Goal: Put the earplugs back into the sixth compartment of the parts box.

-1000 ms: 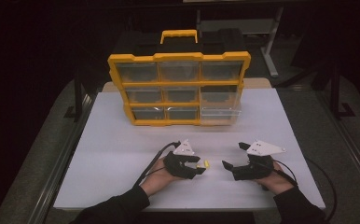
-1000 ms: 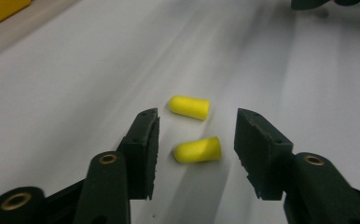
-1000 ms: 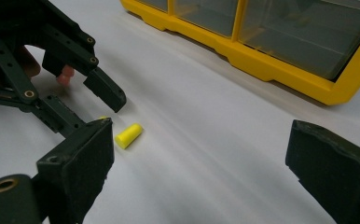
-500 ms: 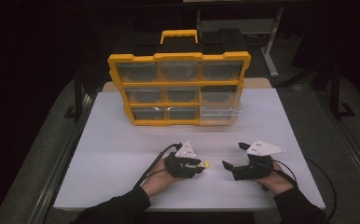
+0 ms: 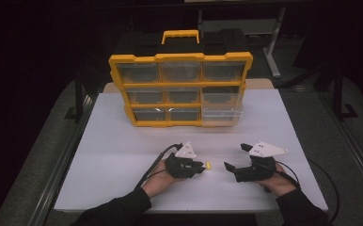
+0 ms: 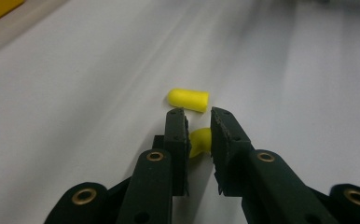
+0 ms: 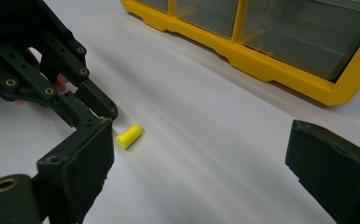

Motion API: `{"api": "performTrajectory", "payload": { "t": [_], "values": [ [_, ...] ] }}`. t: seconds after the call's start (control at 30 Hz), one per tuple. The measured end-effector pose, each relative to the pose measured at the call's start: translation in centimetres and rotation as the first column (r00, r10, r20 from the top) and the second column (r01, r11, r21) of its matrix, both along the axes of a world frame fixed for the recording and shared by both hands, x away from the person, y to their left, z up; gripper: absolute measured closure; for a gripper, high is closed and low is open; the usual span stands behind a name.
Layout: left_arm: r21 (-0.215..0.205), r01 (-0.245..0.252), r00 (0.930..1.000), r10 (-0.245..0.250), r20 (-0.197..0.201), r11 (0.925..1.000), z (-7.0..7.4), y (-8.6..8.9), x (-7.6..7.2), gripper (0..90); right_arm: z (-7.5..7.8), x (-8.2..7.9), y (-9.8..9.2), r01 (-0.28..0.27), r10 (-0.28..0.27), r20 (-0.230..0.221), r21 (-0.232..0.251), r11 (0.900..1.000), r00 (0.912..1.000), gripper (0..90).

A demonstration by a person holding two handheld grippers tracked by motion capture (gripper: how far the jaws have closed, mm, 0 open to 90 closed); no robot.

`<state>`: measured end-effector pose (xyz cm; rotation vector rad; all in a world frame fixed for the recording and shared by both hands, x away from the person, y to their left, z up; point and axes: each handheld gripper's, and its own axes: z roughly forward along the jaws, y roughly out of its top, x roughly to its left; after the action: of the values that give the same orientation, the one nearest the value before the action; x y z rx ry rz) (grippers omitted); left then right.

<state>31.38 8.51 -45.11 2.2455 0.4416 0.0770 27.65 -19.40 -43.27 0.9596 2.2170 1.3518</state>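
My left gripper (image 6: 197, 116) has just been closing its fingers on 1 yellow foam earplug (image 6: 200, 141), near the worktop's (image 5: 123, 141) front edge; a 2nd earplug (image 6: 188, 100) lies just beyond. Light, squashy: pinch mid-body gently. My right gripper (image 7: 197, 154) hangs wide open, empty.

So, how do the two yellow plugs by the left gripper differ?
The near plug sits between the jaws of the left gripper, which have just been closing; the far plug lies free on the table just beyond them. The near plug is half hidden; the far plug shows whole, lying crosswise. Both are yellow.
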Motion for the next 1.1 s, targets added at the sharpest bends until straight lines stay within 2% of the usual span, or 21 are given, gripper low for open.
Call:
{"api": "performTrajectory", "payload": {
  "t": [0.3,0.73,1.1],
  "values": [
    [-0.027,-0.016,0.9999,0.016,-0.006,0.9995,1.0,1.0,0.6,76.5,0.0,0.0,0.0,-0.002,0.002,0.000,0.001,1.000,1.0000,7.3],
    [-0.066,-0.011,0.9998,0.010,-0.020,0.9977,2.7,2.6,1.5,76.0,0.0,0.0,0.0,-0.003,0.003,-0.001,0.002,1.000,1.0000,7.3],
    [-0.089,0.026,0.9996,-0.027,-0.002,0.9957,5.0,3.9,2.6,75.8,0.1,0.0,0.0,-0.001,0.001,0.000,0.005,1.000,1.0000,7.3]
  ]
}}
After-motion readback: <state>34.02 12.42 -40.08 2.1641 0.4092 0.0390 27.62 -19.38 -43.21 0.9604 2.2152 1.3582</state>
